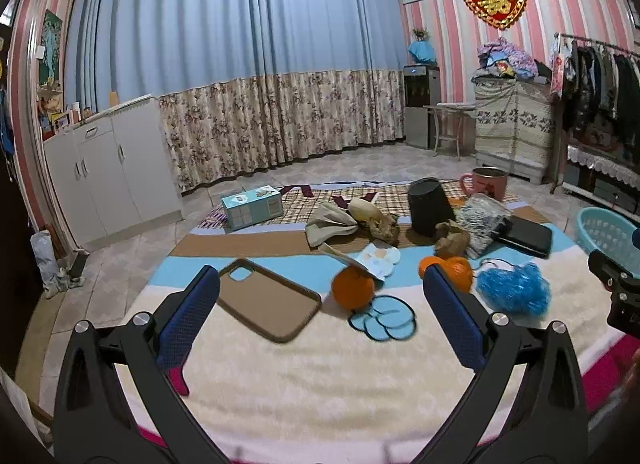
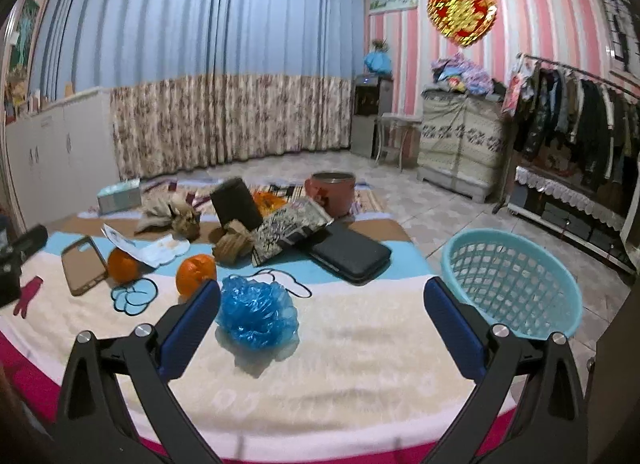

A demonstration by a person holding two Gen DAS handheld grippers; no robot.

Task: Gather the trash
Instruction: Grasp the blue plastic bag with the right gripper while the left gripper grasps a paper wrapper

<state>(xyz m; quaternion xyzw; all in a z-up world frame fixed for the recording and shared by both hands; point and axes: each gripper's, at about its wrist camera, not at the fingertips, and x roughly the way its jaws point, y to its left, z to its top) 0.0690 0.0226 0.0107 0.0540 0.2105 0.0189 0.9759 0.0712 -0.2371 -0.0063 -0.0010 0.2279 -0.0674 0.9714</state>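
Left claw (image 1: 320,304): jaws spread wide, nothing between them; it hovers over the near, cream part of the blanket (image 1: 320,384).
Right claw (image 2: 322,310): also fully open and empty, held over the same near strip of blanket (image 2: 340,364).
Blue plastic bag (image 2: 258,314): crumpled trash, lying on the blanket just ahead of the right claw, toward 11 o'clock, close beside the left finger; in the left wrist view it sits at 2 o'clock (image 1: 514,290).
Handling of the bag: likely very light, soft and slippery film; it should crush flat when pinched, so closing on the thick middle of the bunch seems safer than catching a loose edge.
Basket (image 2: 560,296): light blue, open mesh wall, on the floor off the blanket's edge at 2 o'clock from the right claw; a likely place for the trash.
Oranges: one (image 2: 195,272) at 11 o'clock beyond the bag, another (image 2: 122,266) further toward 10 o'clock, partly under a printed card; probably not trash.
Phone case (image 1: 269,300): brown, flat, at 11 o'clock between the left claw's fingers.
Crumpled brown paper (image 2: 234,246): at 12 o'clock, further back, near a black cup (image 2: 236,203); stiff, light, easy to pinch across its bulk.
Far: pink mug (image 2: 332,193) at the blanket's back edge.
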